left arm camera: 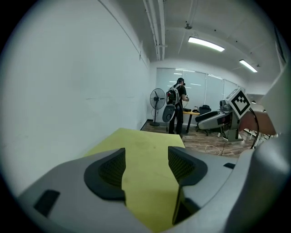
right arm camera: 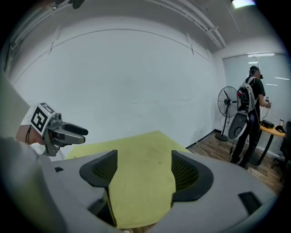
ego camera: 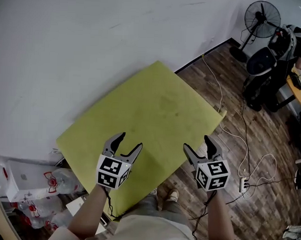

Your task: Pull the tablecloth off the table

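Bright, even light from ceiling strip lamps; both gripper views bend fisheye-round with dark corners.

- I'm over a flat yellow-green cloth tablecloth, plain, faintly smudged.
- My grey left gripper and grey right gripper: black pads, black-and-white square-marker cubes.
- Streaky brown wood-plank floor; plain white wall.
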`<state>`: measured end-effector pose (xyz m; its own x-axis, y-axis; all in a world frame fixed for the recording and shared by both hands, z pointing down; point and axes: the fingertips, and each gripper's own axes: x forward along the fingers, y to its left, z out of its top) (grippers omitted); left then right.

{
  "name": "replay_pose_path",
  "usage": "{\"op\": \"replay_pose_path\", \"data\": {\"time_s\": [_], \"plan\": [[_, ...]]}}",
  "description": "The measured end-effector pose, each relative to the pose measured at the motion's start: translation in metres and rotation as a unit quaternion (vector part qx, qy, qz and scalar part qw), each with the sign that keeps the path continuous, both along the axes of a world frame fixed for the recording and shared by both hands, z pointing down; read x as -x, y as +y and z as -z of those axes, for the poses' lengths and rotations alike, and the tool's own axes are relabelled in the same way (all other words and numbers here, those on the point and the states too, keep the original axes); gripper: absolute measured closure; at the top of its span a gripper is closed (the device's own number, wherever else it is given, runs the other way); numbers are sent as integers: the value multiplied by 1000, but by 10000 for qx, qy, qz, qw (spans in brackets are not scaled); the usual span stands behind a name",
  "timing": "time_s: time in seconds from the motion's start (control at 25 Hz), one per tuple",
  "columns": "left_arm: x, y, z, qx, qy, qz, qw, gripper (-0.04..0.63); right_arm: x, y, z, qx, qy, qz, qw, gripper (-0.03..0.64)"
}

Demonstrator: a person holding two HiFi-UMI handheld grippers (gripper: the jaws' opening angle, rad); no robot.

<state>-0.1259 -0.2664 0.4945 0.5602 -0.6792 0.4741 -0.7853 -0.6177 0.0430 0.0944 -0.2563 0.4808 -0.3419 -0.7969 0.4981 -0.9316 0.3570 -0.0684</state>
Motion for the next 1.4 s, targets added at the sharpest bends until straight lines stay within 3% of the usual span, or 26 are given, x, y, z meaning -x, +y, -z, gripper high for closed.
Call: {"op": "replay_pose_path", "data": {"time_s": [0.28,0.64,1.24,1.4], "plan": [[-1,-33,-65,557,-253,163,9980,290,-18,-38,-64,449,9,-49,9990,238],[-8,-48,-144,1269,-404,541,9896,282,-37,-59,-148,1074,156,-2,9941,218],[7,-37,-233,2136,-1087,859,9670,247,-55,-58,-228,1685,646,55,9836,195],[8,-33,-239,2066,-1061,912,9684,247,-55,-53,-242,1779,718,22,9814,195]]}}
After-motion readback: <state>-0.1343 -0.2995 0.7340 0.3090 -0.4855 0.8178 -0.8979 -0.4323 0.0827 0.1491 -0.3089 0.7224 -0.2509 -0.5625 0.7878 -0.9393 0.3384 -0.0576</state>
